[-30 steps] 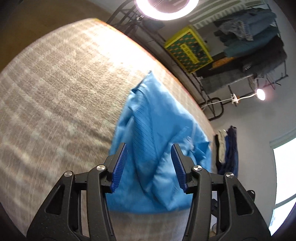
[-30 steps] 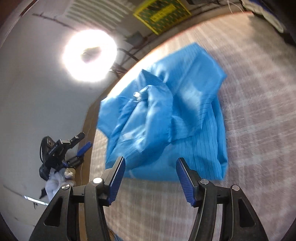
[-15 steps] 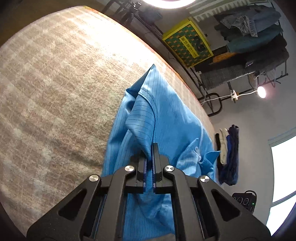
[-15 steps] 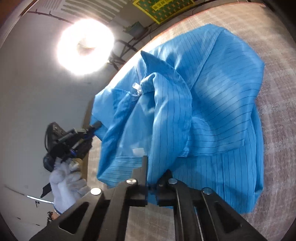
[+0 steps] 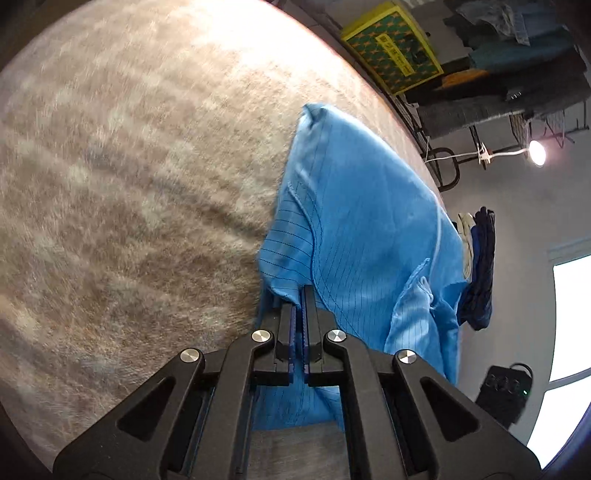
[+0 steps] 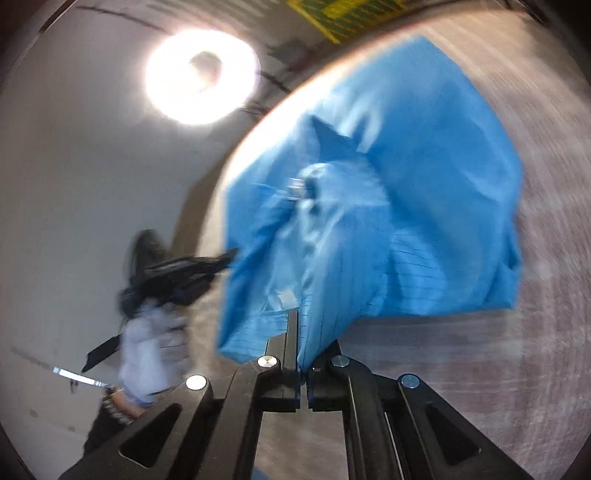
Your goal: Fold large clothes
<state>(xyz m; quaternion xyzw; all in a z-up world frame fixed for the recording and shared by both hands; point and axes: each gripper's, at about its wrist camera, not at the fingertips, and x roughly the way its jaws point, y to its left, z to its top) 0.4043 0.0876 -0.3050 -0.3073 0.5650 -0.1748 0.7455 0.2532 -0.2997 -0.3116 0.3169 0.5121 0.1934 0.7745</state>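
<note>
Blue garment [image 5: 362, 229] stretches ahead of both grippers, its edge pinched between their jaws.

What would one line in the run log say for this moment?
left gripper: shut on blue garment | right gripper: shut on blue garment | surface: carpet

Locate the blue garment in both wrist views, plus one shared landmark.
Left wrist: blue garment right of centre, running up from the shut left hand-held gripper.
Right wrist: it fills the centre, pinched by the right hand-held gripper.
Shared landmark: yellow-green patterned box, top edge.
</note>
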